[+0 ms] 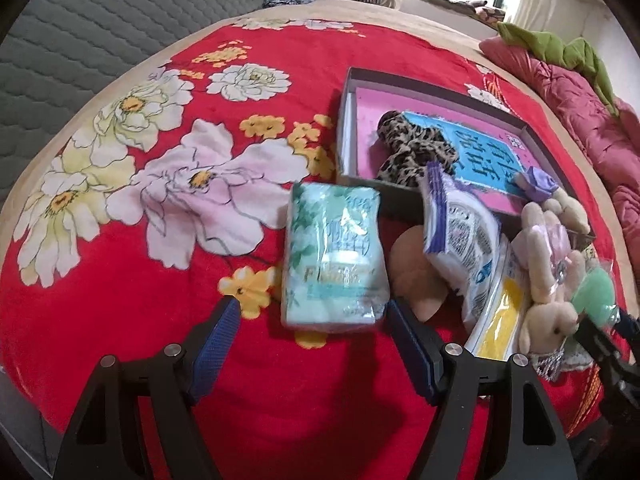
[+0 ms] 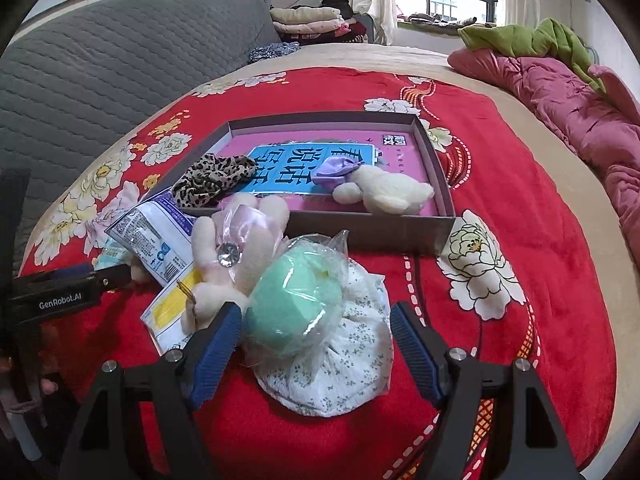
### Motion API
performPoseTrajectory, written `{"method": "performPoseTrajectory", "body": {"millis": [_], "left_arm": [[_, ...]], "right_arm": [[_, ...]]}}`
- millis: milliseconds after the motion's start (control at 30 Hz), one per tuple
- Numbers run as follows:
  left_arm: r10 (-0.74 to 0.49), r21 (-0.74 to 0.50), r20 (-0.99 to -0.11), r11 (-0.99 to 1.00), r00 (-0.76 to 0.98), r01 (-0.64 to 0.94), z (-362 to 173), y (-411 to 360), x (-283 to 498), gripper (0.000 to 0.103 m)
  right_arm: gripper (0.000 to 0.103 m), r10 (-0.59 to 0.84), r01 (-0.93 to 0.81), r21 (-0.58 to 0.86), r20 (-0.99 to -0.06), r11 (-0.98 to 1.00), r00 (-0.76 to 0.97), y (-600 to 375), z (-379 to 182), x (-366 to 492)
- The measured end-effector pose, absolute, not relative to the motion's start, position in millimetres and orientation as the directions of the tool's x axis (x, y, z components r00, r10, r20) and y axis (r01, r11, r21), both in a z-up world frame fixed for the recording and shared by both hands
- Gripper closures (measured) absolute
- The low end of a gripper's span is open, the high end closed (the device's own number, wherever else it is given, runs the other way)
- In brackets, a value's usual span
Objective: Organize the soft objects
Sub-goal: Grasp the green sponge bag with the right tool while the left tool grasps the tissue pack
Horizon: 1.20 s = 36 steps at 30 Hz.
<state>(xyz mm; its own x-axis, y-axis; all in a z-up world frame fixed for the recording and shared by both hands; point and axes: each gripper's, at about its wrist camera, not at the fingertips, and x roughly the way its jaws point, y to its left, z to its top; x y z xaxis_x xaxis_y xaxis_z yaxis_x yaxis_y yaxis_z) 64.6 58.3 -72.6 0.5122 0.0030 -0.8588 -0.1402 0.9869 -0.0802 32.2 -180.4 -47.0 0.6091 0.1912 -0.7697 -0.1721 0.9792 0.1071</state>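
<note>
Currently I hold both grippers tilted steeply down over the bed (image 1: 120,300), jaws spread wide and pinching nothing. My left gripper (image 1: 312,312) straddles the near end of a pale green tissue pack (image 1: 334,256), its long axis running away from me. My right gripper (image 2: 316,316) flanks a mint-green sponge in clear wrap (image 2: 296,304), which rests on a white floral pouch (image 2: 340,368).

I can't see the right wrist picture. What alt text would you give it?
Two open blue-padded jaws of the right gripper reach down over a mint-green sponge in clear wrap lying on a white floral cloth bundle, on a red flowered bedspread. Behind them, a shallow box holds a leopard-print scrunchie and a cream plush toy.
</note>
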Motion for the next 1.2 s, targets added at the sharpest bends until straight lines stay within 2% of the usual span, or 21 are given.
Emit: {"method": "performPoseTrajectory", "body": {"millis": [533,633,667,767,867,933,1200], "left_arm": [[0.010,-0.111,-0.854,0.973,0.519,-0.202,-80,68,95,0.025],[0.000,-0.125,-0.848,0.972,0.530,-0.200,-81,71,96,0.024],[-0.007,-0.134,-0.847,0.971,0.532,-0.200,-81,73,97,0.024],[-0.025,-0.158,-0.841,0.967,0.541,-0.201,-83,76,96,0.025],[-0.029,-0.164,-0.834,0.967,0.551,-0.197,-82,75,95,0.034],[-0.045,-0.174,-0.825,0.969,0.564,-0.176,-80,73,94,0.052],[-0.061,-0.194,-0.811,0.966,0.582,-0.169,-73,75,89,0.058]], "right_arm": [[0.027,0.199,-0.201,0.093,-0.762,0.975,0.616,-179,-50,38],[0.036,0.221,-0.213,0.109,-0.749,0.971,0.624,-180,-49,40],[0.045,0.230,-0.217,0.117,-0.743,0.969,0.628,-181,-48,41],[0.053,0.251,-0.228,0.134,-0.737,0.964,0.628,-181,-49,42],[0.055,0.259,-0.225,0.147,-0.729,0.963,0.633,-182,-48,42],[0.056,0.263,-0.223,0.152,-0.721,0.963,0.641,-183,-46,41],[0.058,0.276,-0.207,0.185,-0.702,0.961,0.657,-193,-40,39]]}}
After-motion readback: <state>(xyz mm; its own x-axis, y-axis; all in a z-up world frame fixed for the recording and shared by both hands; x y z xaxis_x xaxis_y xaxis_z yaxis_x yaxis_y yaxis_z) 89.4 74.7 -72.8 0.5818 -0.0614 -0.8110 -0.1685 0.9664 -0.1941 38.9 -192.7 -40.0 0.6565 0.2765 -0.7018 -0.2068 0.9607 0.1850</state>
